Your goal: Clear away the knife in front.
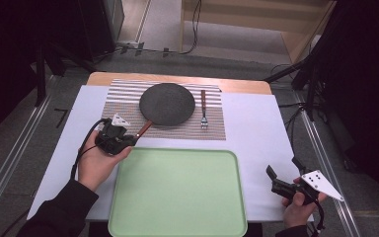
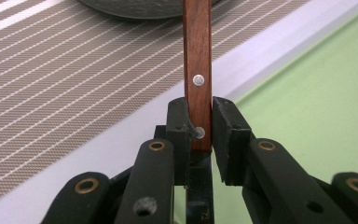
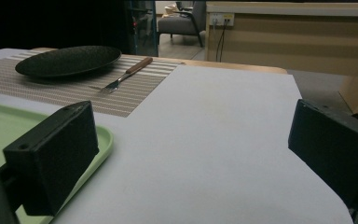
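Observation:
A utensil with a brown wooden handle [image 1: 144, 129] lies slanted at the near left of the dark round plate [image 1: 167, 103], its far end hidden by the plate. My left gripper [image 1: 131, 139] is shut on the near end of that handle [image 2: 197, 70], which stands between the two black pads by the lower rivet. A fork [image 1: 204, 111] with a wooden handle lies on the striped placemat [image 1: 123, 98] to the right of the plate. My right gripper [image 1: 283, 169] rests at the table's near right corner, open, its pads far apart over bare white cover [image 3: 191, 140].
A light green tray [image 1: 177, 192] sits at the near middle of the table, just right of my left hand; its rim [image 2: 317, 93] runs beside the held handle. The placemat [image 2: 51, 70] covers the far middle. Dark stands and cables surround the table.

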The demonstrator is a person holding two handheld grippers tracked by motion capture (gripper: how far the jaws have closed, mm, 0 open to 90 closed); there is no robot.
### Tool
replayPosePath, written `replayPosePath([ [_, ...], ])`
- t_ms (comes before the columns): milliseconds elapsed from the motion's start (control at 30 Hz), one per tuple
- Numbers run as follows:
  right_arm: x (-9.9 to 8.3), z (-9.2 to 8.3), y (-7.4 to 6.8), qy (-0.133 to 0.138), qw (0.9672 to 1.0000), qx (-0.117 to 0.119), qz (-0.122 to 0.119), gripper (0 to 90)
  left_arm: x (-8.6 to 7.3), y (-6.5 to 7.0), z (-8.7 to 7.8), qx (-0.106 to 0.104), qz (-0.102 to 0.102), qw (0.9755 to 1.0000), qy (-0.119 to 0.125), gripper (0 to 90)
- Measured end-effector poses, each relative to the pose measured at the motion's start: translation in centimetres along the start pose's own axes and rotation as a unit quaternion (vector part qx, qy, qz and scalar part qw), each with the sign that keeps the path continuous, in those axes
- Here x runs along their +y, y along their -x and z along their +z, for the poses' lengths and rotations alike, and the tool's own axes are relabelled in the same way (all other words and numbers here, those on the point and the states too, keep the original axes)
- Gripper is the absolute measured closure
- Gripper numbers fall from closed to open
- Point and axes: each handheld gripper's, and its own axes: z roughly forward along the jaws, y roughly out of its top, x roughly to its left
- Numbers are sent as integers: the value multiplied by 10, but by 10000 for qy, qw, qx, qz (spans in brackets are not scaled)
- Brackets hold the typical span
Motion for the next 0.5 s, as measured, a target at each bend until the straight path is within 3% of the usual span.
replayPosePath([
  [500, 0, 0, 0, 2, 10000, 6, -15, 0, -10, 31, -12, -149, 204, 9997, 81, 773],
])
